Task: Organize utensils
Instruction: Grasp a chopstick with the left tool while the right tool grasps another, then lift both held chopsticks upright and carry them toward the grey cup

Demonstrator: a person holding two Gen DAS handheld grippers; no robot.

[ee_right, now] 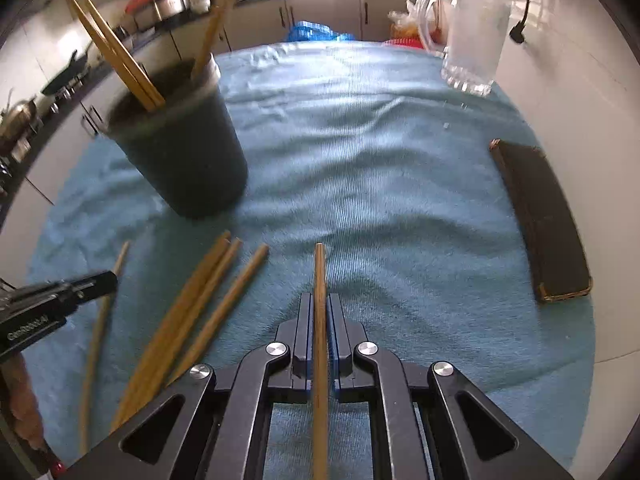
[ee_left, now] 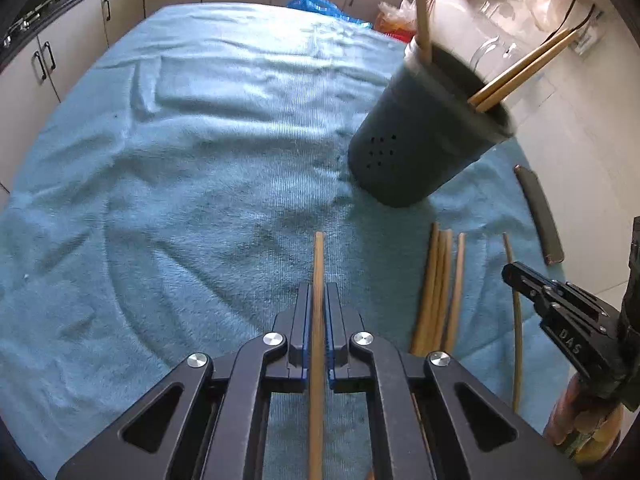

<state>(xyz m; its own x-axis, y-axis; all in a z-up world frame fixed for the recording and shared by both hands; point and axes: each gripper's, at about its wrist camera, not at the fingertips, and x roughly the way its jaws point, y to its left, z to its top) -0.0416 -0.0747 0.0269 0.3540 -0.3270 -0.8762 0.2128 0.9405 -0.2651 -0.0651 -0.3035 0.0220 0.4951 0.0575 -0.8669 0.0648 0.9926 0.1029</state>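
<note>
My left gripper (ee_left: 319,289) is shut on a wooden chopstick (ee_left: 318,256) that points forward above the teal towel. My right gripper (ee_right: 319,298) is shut on another wooden chopstick (ee_right: 319,268) in the same way. A dark utensil holder (ee_left: 424,132) stands ahead to the right in the left wrist view and ahead to the left in the right wrist view (ee_right: 188,148), with three chopsticks (ee_right: 120,56) leaning in it. Several loose chopsticks (ee_left: 438,284) lie on the towel between the two grippers; they also show in the right wrist view (ee_right: 192,312).
A teal towel (ee_left: 180,140) covers the table. A dark flat case (ee_right: 540,216) lies at the right edge. A glass mug (ee_right: 474,40) stands at the far right. Kitchen cabinets (ee_left: 72,40) run behind the table. A blue bag (ee_right: 316,32) sits beyond the far edge.
</note>
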